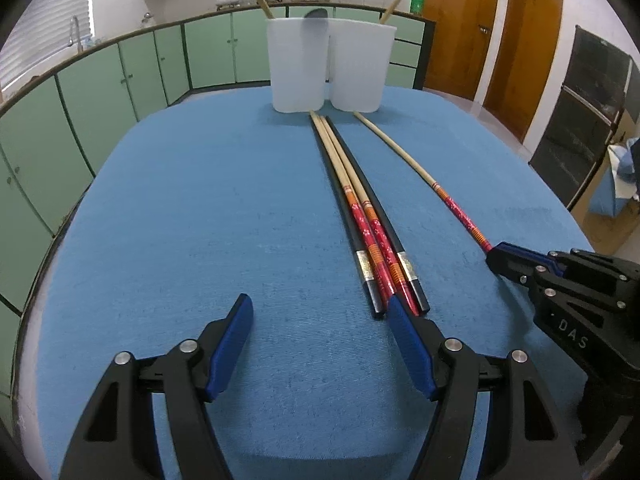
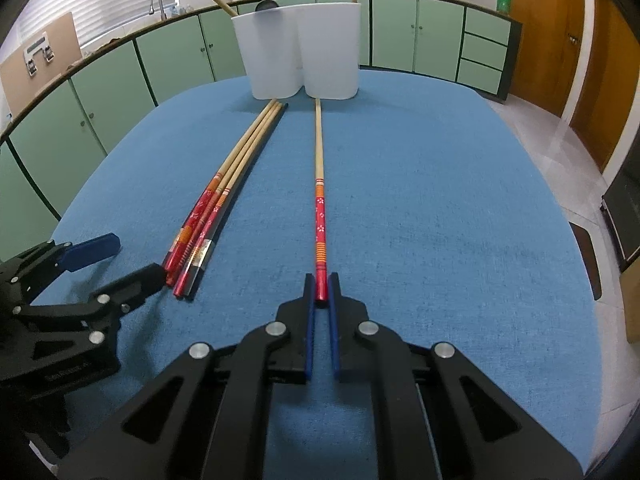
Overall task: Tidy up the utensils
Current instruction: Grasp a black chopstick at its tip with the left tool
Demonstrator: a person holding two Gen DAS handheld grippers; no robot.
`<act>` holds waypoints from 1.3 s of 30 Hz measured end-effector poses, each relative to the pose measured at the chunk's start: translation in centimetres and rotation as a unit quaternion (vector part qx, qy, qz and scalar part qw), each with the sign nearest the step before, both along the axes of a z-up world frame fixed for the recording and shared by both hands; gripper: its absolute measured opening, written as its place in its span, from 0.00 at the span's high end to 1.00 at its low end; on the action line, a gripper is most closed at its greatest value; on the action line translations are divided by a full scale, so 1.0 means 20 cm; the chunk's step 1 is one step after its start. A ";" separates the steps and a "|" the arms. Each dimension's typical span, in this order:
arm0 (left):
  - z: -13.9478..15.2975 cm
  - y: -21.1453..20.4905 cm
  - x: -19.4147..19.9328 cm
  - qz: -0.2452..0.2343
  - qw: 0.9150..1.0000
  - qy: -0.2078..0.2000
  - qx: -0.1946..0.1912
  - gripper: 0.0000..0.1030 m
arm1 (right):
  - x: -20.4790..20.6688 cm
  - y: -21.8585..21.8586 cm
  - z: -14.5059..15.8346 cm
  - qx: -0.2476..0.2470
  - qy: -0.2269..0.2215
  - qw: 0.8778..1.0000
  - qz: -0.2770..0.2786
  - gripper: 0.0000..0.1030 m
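Now | right gripper [image 2: 321, 292] jaws clamp lone red-ended bamboo chopstick [image 2: 319, 168] | left gripper [image 1: 320, 344] jaws wide, empty

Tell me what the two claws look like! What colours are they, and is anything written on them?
Both claws are made of black plastic arms with triangle-shaped cut-outs and round silver bolts at the joints. Each finger ends in a flat blue ribbed pad. That goes for the left claw and the right claw. The right claw's black body has white letters, "DAS", printed on its side. No cables, sleeves or hands show in these pictures.
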State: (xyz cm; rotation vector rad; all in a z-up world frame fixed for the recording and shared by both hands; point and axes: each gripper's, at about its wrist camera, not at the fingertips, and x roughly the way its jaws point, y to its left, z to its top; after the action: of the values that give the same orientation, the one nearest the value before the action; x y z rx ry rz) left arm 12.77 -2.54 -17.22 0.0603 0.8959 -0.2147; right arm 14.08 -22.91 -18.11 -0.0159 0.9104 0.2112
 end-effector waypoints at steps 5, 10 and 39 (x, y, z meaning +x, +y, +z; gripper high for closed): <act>0.00 0.04 0.01 0.018 1.000 -0.001 0.009 0.31 | -0.01 0.01 0.00 0.003 0.001 1.000 -0.001 0.95; 0.00 0.07 0.01 0.029 1.000 -0.002 0.012 0.31 | -0.01 0.02 0.00 0.001 0.000 1.000 0.000 0.94; 0.03 0.00 -0.01 0.000 1.000 -0.016 -0.012 0.94 | -0.05 0.01 0.02 0.015 -0.009 1.000 0.003 0.95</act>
State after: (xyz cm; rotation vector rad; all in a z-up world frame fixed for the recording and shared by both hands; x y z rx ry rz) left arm 12.48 -2.58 -16.52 0.0421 0.8605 -0.2241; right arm 13.15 -22.79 -17.73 0.0067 0.8896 0.2292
